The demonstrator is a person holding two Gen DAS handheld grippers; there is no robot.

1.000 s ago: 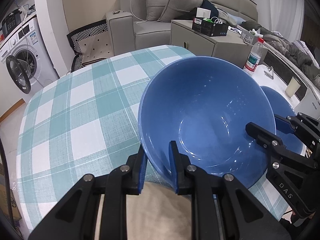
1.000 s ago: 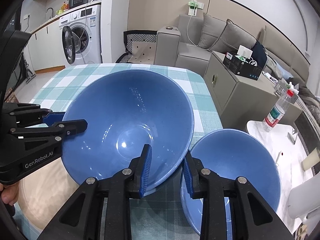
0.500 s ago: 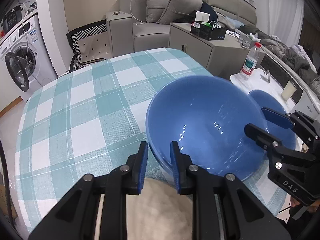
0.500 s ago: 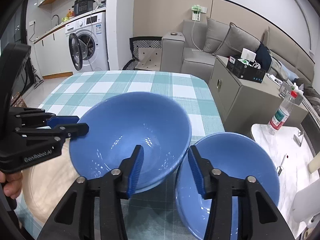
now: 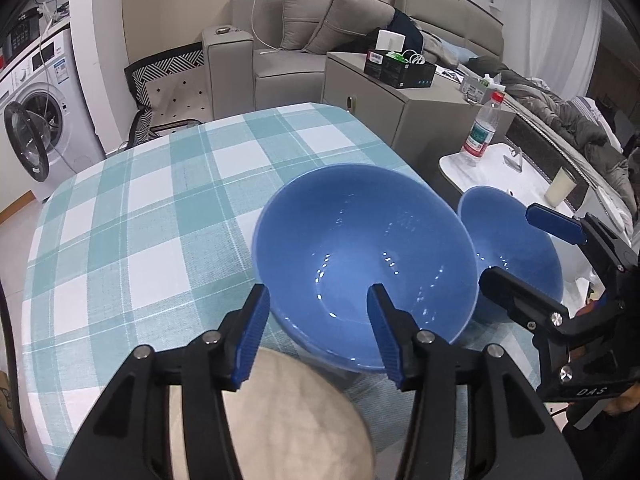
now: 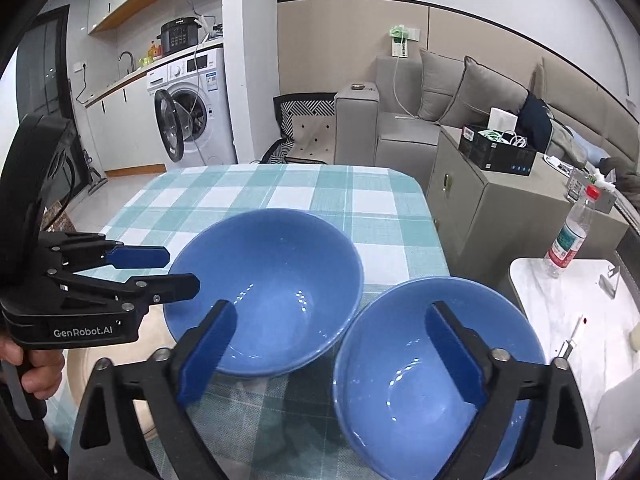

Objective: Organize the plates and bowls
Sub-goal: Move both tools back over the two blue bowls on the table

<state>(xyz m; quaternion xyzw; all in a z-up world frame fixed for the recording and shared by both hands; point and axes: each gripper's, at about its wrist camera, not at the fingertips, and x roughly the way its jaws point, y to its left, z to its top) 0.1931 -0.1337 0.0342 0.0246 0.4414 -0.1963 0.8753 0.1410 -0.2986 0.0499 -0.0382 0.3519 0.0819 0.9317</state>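
Two blue bowls stand side by side on the checked tablecloth (image 5: 132, 216). The larger bowl (image 5: 360, 256) (image 6: 272, 288) sits just ahead of my left gripper (image 5: 316, 332), which is open and empty, its jaws either side of the bowl's near rim. The second blue bowl (image 5: 516, 248) (image 6: 404, 360) stands to its right at the table's edge. My right gripper (image 6: 332, 352) is open and empty, held over the gap between the two bowls. A beige plate (image 5: 272, 420) (image 6: 80, 368) lies at the near edge under the left gripper.
The table's right edge drops off beside the second bowl. Beyond it stand a grey cabinet (image 6: 488, 200), a white side table with a water bottle (image 6: 568, 236) and a cup (image 5: 562, 188). A sofa (image 5: 296, 44) and washing machine (image 6: 192, 108) stand behind.
Both grippers let go of the larger blue bowl's rim and opened wide. The bowl went from tilted and lifted to standing flat on the cloth. Both grippers drew back.
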